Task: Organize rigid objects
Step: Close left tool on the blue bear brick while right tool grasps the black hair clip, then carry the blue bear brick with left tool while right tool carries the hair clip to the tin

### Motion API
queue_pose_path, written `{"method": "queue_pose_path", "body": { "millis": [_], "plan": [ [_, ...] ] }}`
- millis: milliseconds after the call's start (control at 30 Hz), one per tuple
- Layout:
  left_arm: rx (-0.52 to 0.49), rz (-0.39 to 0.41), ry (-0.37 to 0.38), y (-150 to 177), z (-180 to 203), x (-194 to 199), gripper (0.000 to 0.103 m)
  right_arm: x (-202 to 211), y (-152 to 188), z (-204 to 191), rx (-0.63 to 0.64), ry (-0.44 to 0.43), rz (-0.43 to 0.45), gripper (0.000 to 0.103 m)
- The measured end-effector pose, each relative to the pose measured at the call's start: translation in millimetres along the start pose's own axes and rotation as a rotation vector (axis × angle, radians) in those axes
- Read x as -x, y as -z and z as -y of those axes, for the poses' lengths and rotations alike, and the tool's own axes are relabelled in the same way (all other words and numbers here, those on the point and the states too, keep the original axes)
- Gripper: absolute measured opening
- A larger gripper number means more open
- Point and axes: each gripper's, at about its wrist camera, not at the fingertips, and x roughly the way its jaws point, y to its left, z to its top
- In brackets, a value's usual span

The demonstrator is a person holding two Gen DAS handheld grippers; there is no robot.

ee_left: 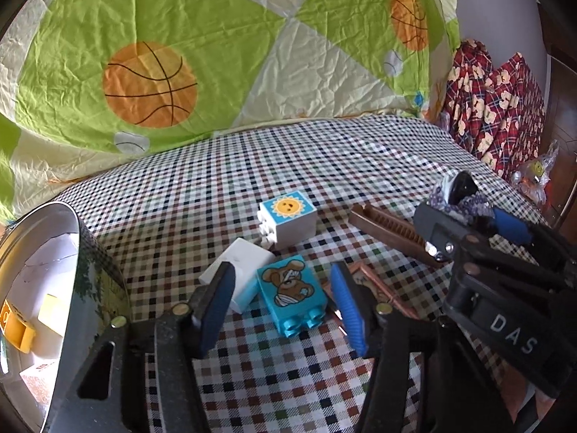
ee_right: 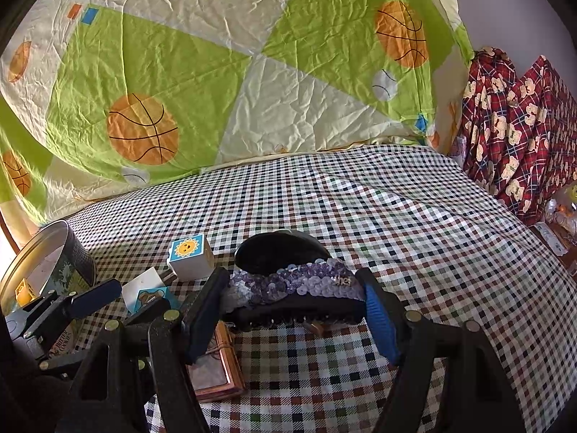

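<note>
A blue brick with a bear picture lies on the checked cloth between the fingers of my left gripper. The jaws stand open and a gap shows on the brick's left side. A plain white block leans against that brick, partly behind the left finger. A white brick with a sun picture sits just beyond. My right gripper is shut on a black hair claw with purple sequins, held above the cloth. A copper picture frame lies beneath it.
An open round tin stands at the left with a yellow block inside. A brown comb-like clip lies right of the sun brick. A green basketball quilt rises behind. Red bear-print fabric is at the right.
</note>
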Motion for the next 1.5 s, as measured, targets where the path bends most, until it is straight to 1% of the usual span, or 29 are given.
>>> {"method": "queue_pose_path", "body": {
  "millis": [67, 100, 133, 200, 300, 400, 567, 867, 1033, 1267, 1500],
  "plan": [
    [0.003, -0.023, 0.013, -1, 0, -4, 0.051, 0, 0, 0, 0.001, 0.002, 0.0, 0.073],
    [0.009, -0.038, 0.026, -2, -1, -7, 0.043, 0, 0, -1, 0.003, 0.002, 0.0, 0.073],
    [0.015, -0.051, 0.038, -2, -2, -10, 0.037, 0, 0, -1, 0.005, 0.003, -0.001, 0.073],
    [0.03, -0.076, 0.051, -1, -4, -15, 0.031, -1, 0, -1, 0.008, 0.005, -0.003, 0.073],
    [0.039, -0.073, 0.064, 1, -5, -14, 0.031, 0, 0, -1, 0.007, 0.004, -0.001, 0.073],
    [0.038, -0.048, 0.064, 2, -5, -9, 0.031, 1, 1, 0, 0.002, 0.0, 0.009, 0.073],
    [0.038, 0.024, 0.036, 3, -7, 6, 0.031, 6, 2, 1, -0.001, -0.01, 0.037, 0.073],
    [0.079, 0.129, -0.016, 3, -16, 23, 0.03, 14, 3, 0, 0.009, -0.024, 0.081, 0.073],
    [0.097, 0.181, -0.032, 5, -19, 33, 0.03, 19, 4, -2, 0.03, -0.027, 0.113, 0.073],
    [0.148, 0.245, -0.054, 9, -27, 46, 0.031, 31, 8, -5, 0.048, -0.031, 0.175, 0.073],
    [0.122, 0.329, -0.089, 14, -23, 62, 0.031, 36, 8, -3, 0.043, -0.026, 0.202, 0.073]
  ]
}}
